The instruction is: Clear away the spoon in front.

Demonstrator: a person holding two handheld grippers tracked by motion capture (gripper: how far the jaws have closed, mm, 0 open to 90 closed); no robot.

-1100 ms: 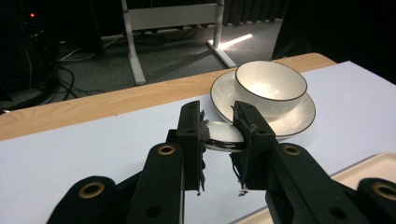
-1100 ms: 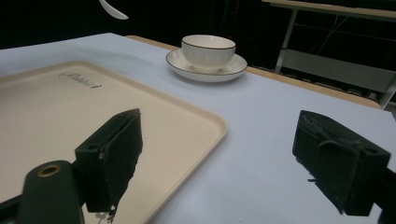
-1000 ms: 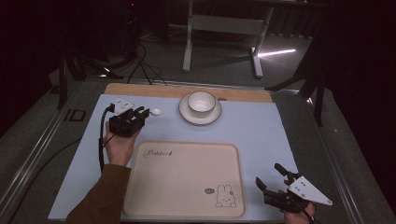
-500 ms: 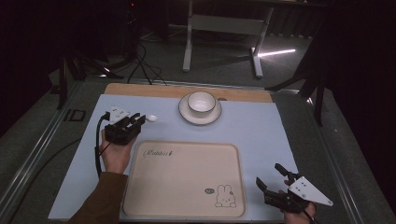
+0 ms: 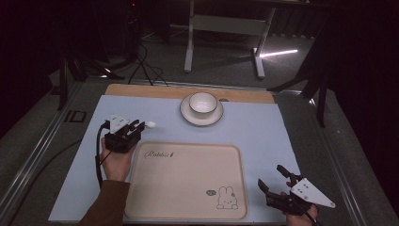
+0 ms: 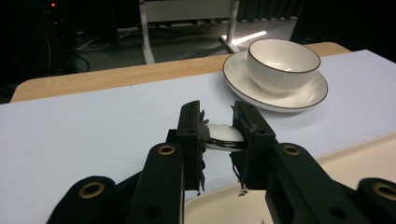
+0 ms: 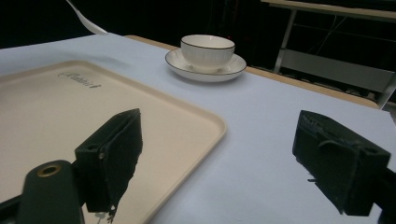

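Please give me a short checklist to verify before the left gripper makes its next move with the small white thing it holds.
1. Grip: left gripper is shut on the small white object, pads on both sides: ok.
2. What the object is (perhaps a spoon): cannot tell.
3. Tray bare and free to receive it: ok.
4. Bowl upright on its saucer, apart from the left gripper: ok.
5. Right gripper open, holding nothing, off the tray's near right corner: ok.
6. Height of the object above the blue mat: cannot tell.
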